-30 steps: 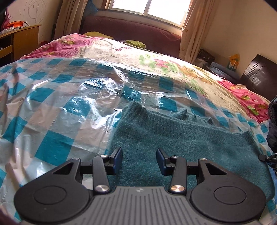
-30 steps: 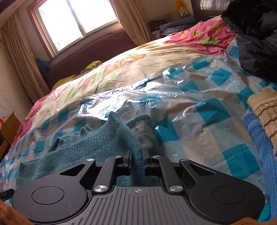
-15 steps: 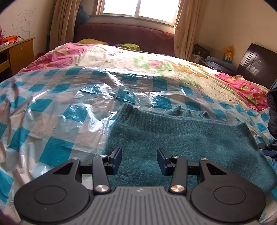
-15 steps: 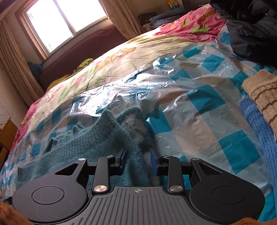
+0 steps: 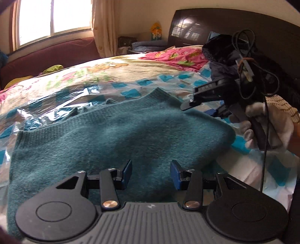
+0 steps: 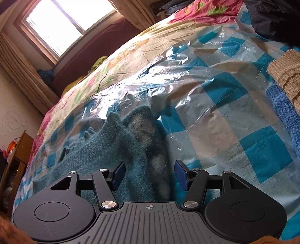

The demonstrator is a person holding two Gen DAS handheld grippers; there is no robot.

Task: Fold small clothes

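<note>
The right claw point(image 6: 149, 175) is opening, its blue pads clear of the wool; a raised fold of the teal knitted sweater point(image 6: 131, 150) sits between the jaws, pinched by neither. The left claw point(image 5: 151, 174) stands partly open over the near part of the same sweater point(image 5: 112, 135), gripping nothing. In the left wrist view the right claw point(image 5: 201, 102) shows at the sweater's far right corner, held by a hand in a pale glove point(image 5: 270, 123).

The sweater lies spread across the crinkled clear plastic sheet point(image 6: 215, 105) over a blue-and-white checked cover on the bed, hem toward the left, one edge turned over at the right.

What could go wrong, as I judge it: the released fold may slump or spring back, since thick wool does not hold a crease, and the slick plastic could let the whole garment slide when either claw next drags it. A dangling black cable point(image 5: 264, 154) beside the gloved hand could snag.

To the right lie a tan striped knit point(image 6: 286, 75) and a blue knit point(image 6: 281, 112), near enough to get caught in a wide sweep. A dark jacket point(image 6: 271, 16) sits farther off.
</note>
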